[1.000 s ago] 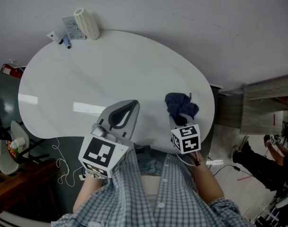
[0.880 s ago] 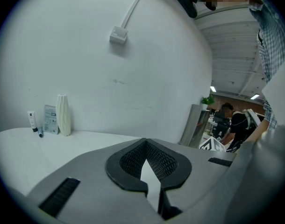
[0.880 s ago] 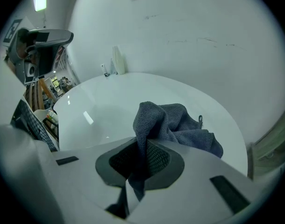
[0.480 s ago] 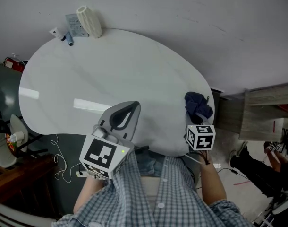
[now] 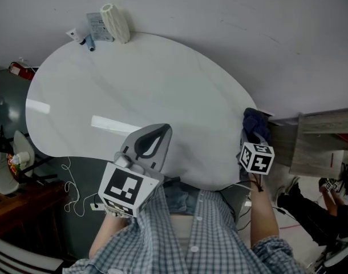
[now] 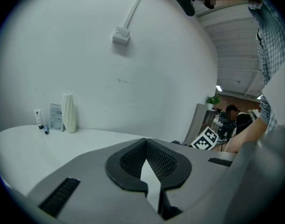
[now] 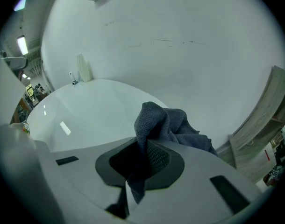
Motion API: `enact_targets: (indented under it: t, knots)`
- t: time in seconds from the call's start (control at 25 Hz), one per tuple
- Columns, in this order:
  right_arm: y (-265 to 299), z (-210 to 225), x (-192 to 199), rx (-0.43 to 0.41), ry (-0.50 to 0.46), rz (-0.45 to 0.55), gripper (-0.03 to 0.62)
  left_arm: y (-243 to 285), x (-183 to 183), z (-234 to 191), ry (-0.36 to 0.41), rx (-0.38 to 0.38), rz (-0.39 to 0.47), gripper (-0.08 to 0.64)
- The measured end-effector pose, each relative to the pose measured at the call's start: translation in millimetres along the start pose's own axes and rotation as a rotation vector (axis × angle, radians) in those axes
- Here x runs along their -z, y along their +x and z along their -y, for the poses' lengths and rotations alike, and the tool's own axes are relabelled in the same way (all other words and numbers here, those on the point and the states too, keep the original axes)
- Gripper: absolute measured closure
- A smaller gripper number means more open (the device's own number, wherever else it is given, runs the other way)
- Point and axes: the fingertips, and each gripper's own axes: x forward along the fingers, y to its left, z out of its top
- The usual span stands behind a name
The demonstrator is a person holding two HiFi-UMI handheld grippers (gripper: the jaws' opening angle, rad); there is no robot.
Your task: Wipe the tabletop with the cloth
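Right tool [image 5: 251, 140]: clamped on dark blue cloth [image 5: 255, 123], swept within the last second from the near middle of the white desk [image 5: 134, 84] to its right edge; stroke judged finished. Left tool [image 5: 152, 139]: jaws together, empty, idle.

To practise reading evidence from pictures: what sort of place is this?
Probably a lab or office workroom: a plain white table against a bare wall, wooden shelving beside it, and another person nearby holding marker-covered cubes.
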Motion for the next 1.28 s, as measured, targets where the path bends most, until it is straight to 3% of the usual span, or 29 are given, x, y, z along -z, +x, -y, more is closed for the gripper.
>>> enact_targets:
  t: [0.56, 1.04, 1.28]
  knots:
    - [21, 3, -26, -0.012, -0.067, -0.016, 0.569, -13, 10, -1, -0.032, -0.037, 0.002, 0.554]
    - [58, -28, -75, -0.061, -0.159, -0.004, 0.569, -33, 20, -15, -0.075, -0.117, 0.010, 0.554]
    - [85, -58, -106, -0.125, -0.195, 0.009, 0.569, -45, 27, -28, -0.113, -0.180, 0.015, 0.554]
